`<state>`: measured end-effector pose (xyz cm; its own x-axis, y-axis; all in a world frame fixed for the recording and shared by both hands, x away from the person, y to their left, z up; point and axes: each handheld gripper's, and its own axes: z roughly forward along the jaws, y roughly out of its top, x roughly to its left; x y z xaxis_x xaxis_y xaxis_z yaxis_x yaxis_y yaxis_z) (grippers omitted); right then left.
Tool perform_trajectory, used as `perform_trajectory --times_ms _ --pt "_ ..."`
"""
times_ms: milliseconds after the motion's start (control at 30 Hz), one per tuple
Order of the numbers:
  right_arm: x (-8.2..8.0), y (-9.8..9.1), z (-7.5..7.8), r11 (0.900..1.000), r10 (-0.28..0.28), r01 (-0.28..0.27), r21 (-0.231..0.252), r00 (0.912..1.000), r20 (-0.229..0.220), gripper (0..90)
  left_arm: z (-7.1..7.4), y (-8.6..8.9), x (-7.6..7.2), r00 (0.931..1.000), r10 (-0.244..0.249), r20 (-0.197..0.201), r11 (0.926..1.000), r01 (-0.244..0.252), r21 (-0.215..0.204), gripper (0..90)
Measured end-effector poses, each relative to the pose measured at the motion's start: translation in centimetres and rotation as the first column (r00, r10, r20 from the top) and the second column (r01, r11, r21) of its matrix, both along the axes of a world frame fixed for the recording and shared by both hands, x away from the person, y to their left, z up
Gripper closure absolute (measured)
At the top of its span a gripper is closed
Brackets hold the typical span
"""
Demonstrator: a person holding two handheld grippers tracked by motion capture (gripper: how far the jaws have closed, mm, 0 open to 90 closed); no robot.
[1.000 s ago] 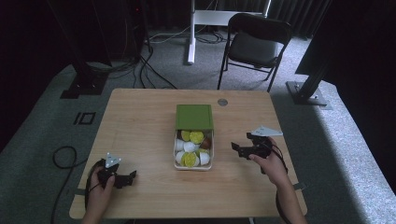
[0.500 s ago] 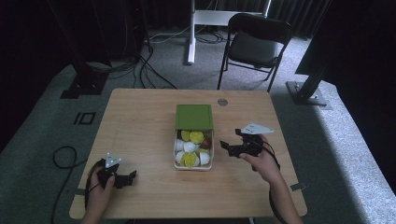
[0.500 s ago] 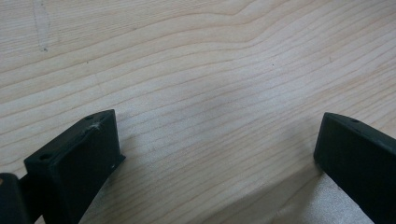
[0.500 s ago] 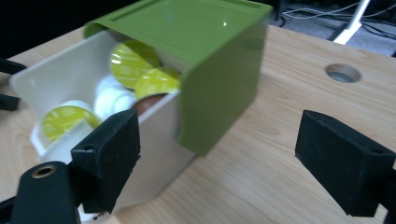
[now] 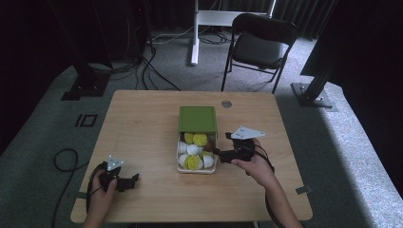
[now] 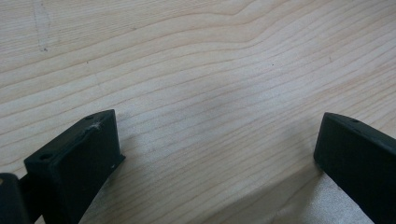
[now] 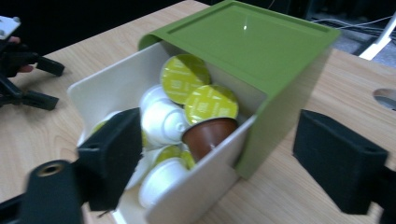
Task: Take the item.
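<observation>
A green box stands mid-table with its white drawer pulled out toward me. The drawer holds several coffee capsules: yellow-lidded ones, white ones and a brown one. My right gripper hovers at the drawer's right side, pointing left at it. Its jaws have just been closing a little but stand open; the drawer's near wall and the box's corner lie ahead between them, untouched. My left gripper rests at the table's front left, open over bare wood.
A round cable hole sits in the table behind the box. A black folding chair and a white desk leg stand beyond the table. Cables run over the grey carpet at left. The left gripper shows far off in the right gripper view.
My right gripper has moved left across the table, from the right part toward the open drawer's side. The left gripper and the box have stayed put.
</observation>
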<state>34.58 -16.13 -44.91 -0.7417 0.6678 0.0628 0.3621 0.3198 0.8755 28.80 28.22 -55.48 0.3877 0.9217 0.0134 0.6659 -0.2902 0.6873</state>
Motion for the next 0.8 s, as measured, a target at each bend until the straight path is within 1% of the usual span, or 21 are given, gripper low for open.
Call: perform_trajectory --times_ms 67,367,467,567,667,733,800 --pt "-0.1 0.5 0.0 0.9999 0.012 -0.012 -0.003 0.9999 0.005 17.3 0.0 0.0 0.0 1.0 0.0 0.0 1.0 0.0 0.0 1.3" --pt "-0.9 2.9 -0.2 0.9973 0.072 -0.073 -0.01 0.9973 -0.008 17.4 0.0 0.0 0.0 1.0 0.0 0.0 1.0 0.0 0.0 1.3" --pt "-1.3 3.7 -0.5 0.9962 0.086 -0.086 -0.013 0.9963 -0.009 19.8 0.0 0.0 0.0 1.0 -0.001 0.001 1.0 0.001 0.002 1.3" --pt "-1.6 4.5 -0.8 0.9946 0.099 -0.1 -0.028 0.995 -0.007 20.5 0.0 0.0 0.0 1.0 -0.001 0.001 1.0 0.001 0.001 1.3" --pt "-1.9 5.2 -1.3 0.9933 0.11 -0.111 -0.032 0.9937 -0.02 20.5 0.0 0.0 0.0 1.0 -0.001 0.0 1.0 0.001 0.001 1.3" --pt "-2.1 5.7 -1.7 0.9922 0.117 -0.118 -0.04 0.9927 -0.028 22.9 0.0 0.0 0.0 1.0 0.0 0.0 1.0 0.0 0.0 1.4" --pt "-2.3 6.0 -2.0 0.9919 0.117 -0.119 -0.045 0.9927 -0.028 23.4 0.0 0.0 0.0 1.0 0.001 0.001 1.0 -0.001 -0.002 1.3"
